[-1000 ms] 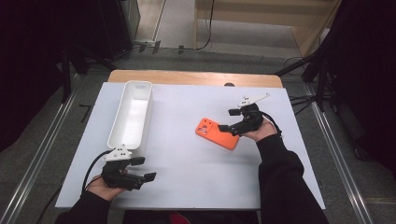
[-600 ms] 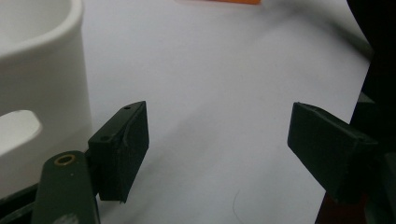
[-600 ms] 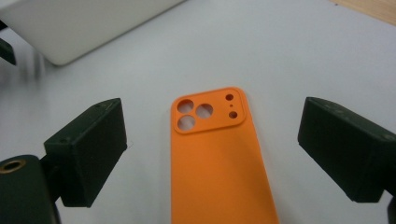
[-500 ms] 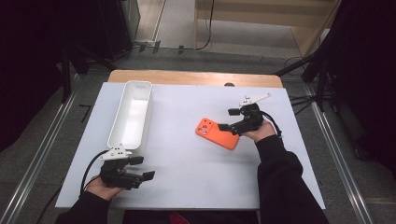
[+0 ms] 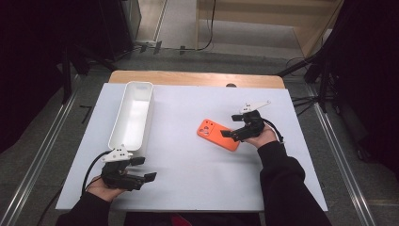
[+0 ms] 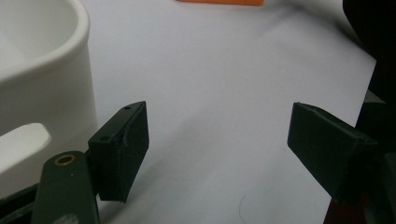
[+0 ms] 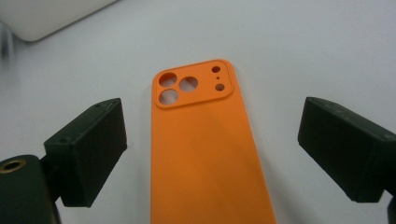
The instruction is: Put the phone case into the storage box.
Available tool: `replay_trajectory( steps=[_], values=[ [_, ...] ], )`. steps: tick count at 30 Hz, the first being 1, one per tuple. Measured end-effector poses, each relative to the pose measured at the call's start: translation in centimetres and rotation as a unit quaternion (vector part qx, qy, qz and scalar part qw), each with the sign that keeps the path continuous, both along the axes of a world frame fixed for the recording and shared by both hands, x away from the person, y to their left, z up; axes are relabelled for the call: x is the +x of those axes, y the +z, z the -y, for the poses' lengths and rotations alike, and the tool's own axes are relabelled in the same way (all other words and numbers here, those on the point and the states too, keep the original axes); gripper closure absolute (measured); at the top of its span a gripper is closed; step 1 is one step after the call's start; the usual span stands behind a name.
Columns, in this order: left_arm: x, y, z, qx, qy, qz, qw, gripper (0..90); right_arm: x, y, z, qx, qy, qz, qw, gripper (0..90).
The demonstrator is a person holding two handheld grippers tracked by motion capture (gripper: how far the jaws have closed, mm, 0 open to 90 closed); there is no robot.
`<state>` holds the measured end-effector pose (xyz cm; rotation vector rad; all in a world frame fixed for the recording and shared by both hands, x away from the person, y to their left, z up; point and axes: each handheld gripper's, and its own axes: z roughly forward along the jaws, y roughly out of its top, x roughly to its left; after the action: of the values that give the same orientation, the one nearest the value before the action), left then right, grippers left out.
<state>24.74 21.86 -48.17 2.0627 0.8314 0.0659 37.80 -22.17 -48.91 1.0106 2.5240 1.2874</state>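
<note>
High view: one flat orange plastic phone case (image 5: 218, 134) lies right of centre on the white table (image 5: 188, 169); one long white plastic tray (image 5: 133, 115) at left; right gripper (image 5: 227, 134) at the case's near end.
Left gripper view: left gripper (image 6: 217, 140) wide, nothing between; tray cut off.
Right gripper view: jaws wide astride the case, not touching; its near end cut off.

Orange phone case (image 7: 205, 154) flat on white table (image 7: 303, 46), between parted right tongs (image 7: 212, 154), apparently untouched

Both grippers, left gripper (image 5: 146, 168) and right gripper (image 5: 229, 126), gape.
</note>
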Motion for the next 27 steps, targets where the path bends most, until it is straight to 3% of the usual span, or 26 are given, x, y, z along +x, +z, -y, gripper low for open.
replay_trajectory(
  steps=[13,14,27],
  values=[
    [0.0,0.0,0.2,0.004,-0.008,0.003,1.0,20.9,-0.4,-1.1,-0.1,-0.017,0.0,-0.007,0.9998,6.7],
    [0.0,0.0,0.2,0.005,-0.008,0.003,1.0,20.9,-0.4,-1.4,-0.2,-0.028,0.004,-0.004,0.9996,6.7],
    [-0.2,0.1,0.1,0.004,-0.008,0.005,0.9999,20.9,-0.7,-2.6,-0.6,-0.032,0.007,-0.004,0.9994,6.7]
  ],
)
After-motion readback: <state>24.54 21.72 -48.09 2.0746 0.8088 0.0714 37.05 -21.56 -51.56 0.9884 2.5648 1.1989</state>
